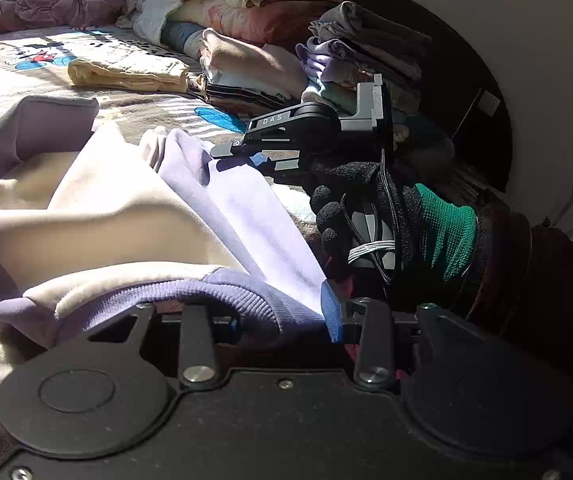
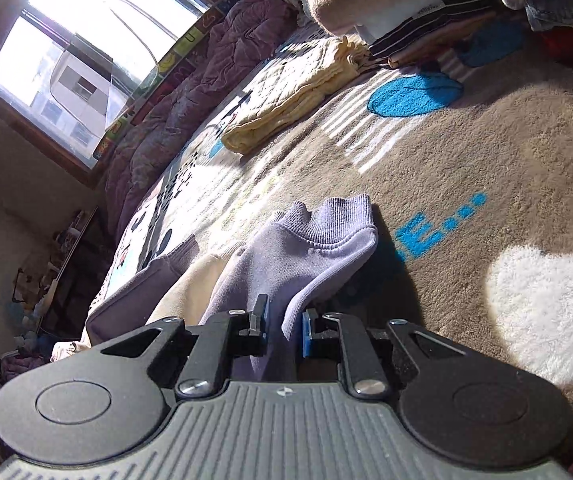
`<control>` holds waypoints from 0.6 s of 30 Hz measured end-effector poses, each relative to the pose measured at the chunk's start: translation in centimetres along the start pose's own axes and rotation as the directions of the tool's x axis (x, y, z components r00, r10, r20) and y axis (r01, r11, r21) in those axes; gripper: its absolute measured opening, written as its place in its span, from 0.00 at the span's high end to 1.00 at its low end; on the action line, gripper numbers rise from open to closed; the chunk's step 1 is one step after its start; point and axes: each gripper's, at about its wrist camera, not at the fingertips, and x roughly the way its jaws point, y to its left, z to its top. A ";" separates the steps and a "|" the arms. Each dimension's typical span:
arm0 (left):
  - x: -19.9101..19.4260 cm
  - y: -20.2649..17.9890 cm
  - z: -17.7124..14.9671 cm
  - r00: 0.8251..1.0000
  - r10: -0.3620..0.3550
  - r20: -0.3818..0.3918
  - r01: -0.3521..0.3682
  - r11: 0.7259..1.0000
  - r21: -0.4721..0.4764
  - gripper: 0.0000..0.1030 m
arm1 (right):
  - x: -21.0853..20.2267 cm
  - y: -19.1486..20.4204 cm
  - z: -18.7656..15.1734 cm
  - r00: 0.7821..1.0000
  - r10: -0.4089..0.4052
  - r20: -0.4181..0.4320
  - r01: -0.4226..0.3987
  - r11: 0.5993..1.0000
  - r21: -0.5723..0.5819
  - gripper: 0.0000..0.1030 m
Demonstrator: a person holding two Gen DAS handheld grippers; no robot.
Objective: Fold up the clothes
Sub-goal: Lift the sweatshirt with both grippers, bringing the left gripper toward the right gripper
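A lilac garment (image 1: 246,216) with a cream lining (image 1: 98,208) lies on the patterned blanket. My left gripper (image 1: 282,320) is shut on its ribbed hem (image 1: 190,300) at the bottom of the left wrist view. My right gripper (image 1: 242,152), held by a gloved hand (image 1: 366,208), grips the fabric farther out. In the right wrist view the right gripper (image 2: 284,330) is shut on the lilac garment (image 2: 286,264), and a ribbed cuff (image 2: 338,220) sticks up past the blue pads (image 2: 307,332).
Stacks of folded clothes (image 1: 254,72) and bedding (image 1: 222,4) stand at the back. A folded yellow cloth (image 1: 126,74) lies on the blanket, also in the right wrist view (image 2: 294,96). A purple quilt (image 2: 190,92) lies under the window (image 2: 86,40).
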 end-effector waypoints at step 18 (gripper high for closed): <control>-5.9 -3.6 1.8 0.974 -0.155 0.167 0.069 0.899 0.433 0.27 | 1.4 -2.7 -0.5 0.998 -0.056 0.030 0.058 0.996 -0.070 0.62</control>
